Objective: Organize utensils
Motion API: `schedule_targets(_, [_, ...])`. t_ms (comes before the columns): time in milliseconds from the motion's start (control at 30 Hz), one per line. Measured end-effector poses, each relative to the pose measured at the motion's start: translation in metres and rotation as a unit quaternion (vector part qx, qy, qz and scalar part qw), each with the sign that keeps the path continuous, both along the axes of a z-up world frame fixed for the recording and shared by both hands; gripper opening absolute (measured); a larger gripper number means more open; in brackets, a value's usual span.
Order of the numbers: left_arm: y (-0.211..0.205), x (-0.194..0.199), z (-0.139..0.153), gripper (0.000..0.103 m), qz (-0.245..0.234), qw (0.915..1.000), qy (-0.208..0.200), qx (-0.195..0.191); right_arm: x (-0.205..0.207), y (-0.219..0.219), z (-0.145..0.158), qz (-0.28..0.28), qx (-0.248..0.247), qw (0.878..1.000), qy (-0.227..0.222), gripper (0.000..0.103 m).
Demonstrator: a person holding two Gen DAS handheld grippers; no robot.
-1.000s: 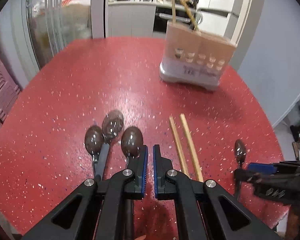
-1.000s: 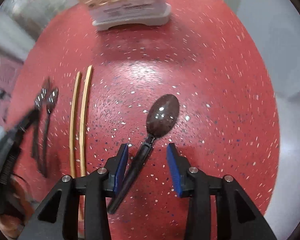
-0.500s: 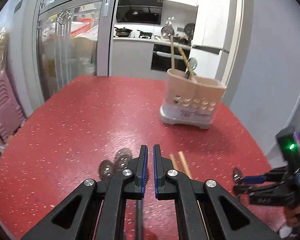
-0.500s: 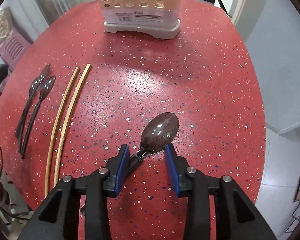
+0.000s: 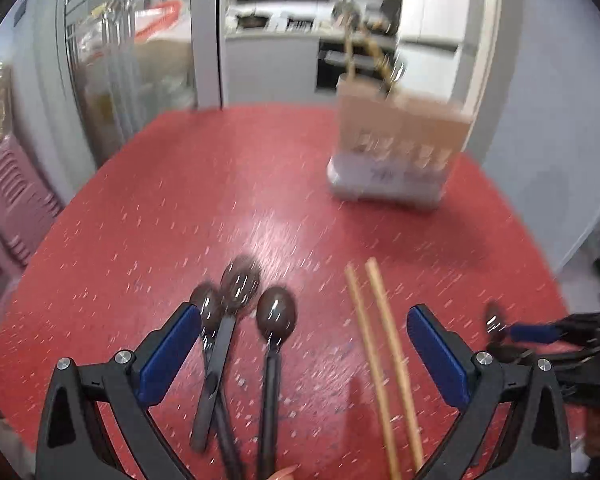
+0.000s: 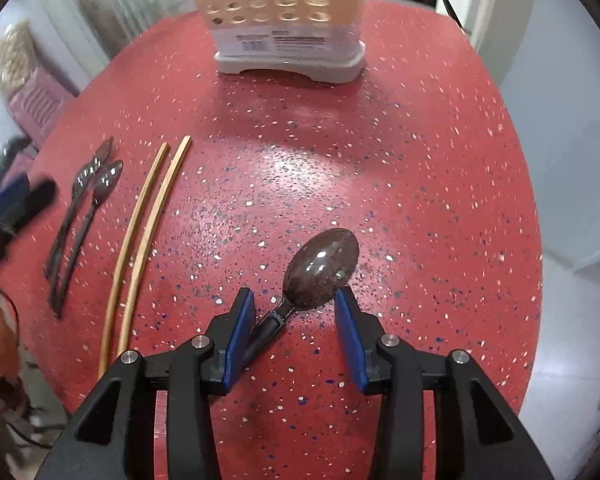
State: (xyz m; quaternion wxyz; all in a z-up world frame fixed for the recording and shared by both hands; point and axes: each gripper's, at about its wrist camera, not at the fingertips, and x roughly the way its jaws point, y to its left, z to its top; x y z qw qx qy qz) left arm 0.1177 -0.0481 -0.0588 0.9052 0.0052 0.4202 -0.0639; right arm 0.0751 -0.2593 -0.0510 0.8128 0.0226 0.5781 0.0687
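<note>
- Left gripper (image 5: 304, 344): jaws opening, spread wide over three dark spoons (image 5: 276, 316) on the red table (image 5: 180, 208), gripping none.
- Chopsticks (image 5: 380, 360): a pair lying just right of those spoons.
- Right gripper (image 6: 294, 320): jaws half apart and opening, astride a lone spoon (image 6: 320, 268); whether the left pad touches its handle is unclear.
- Holder (image 6: 284, 20): upright, beyond the chopsticks.

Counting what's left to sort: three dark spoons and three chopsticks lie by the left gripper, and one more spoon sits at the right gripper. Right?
Not quite. Only two chopsticks lie there, side by side, as the left wrist view shows. The three spoons by the left gripper and the lone spoon at the right gripper are as you say.
</note>
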Motion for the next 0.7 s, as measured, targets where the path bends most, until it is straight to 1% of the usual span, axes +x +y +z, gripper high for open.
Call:
schedule_targets(67, [-0.005,0.012,-0.013,0.103,-0.006,0.9997,0.022,0.004,0.001,-0.007,0.000,-0.015,0.022,1.000,0.013,0.046])
schedule_targets(133, [-0.009,0.021,-0.023,0.103,-0.016,0.9991,0.038,-0.004,0.002,-0.014,0.000,-0.032,0.044,0.998,0.031,0.046])
schedule_targets(167, [-0.012,0.029,-0.030,0.103,-0.022,0.9981,0.057,-0.008,0.003,-0.016,0.000,-0.042,0.053,0.997,0.042,0.046])
schedule_targets(267, [-0.021,0.046,-0.047,0.103,-0.032,0.9952,0.090,-0.022,0.006,-0.019,0.000,-0.065,0.064,0.994,0.064,0.046])
schedule_targets(333, [-0.029,0.054,-0.058,0.103,-0.035,0.9942,0.101,-0.011,0.008,-0.019,0.000,-0.079,0.064,0.992,0.075,0.046])
schedule_targets(400, [-0.036,0.059,-0.067,0.103,-0.041,0.9930,0.110,-0.005,0.011,-0.016,-0.001,-0.085,0.056,0.991,0.082,0.046])
schedule_targets(467, [-0.040,0.061,-0.078,0.103,-0.047,0.9916,0.121,0.001,0.013,-0.009,-0.001,-0.084,0.037,0.992,0.085,0.046])
schedule_targets(567, [-0.046,0.061,-0.091,0.103,-0.051,0.9901,0.130,0.013,0.013,0.006,-0.002,-0.067,-0.010,0.994,0.081,0.046])
schedule_targets(667, [-0.050,0.059,-0.100,0.103,-0.056,0.9889,0.137,0.015,0.011,0.024,-0.004,-0.038,-0.059,0.995,0.068,0.046])
schedule_targets(700, [-0.053,0.059,-0.104,0.103,-0.058,0.9885,0.138,0.016,0.009,0.028,-0.004,-0.030,-0.070,0.995,0.065,0.044])
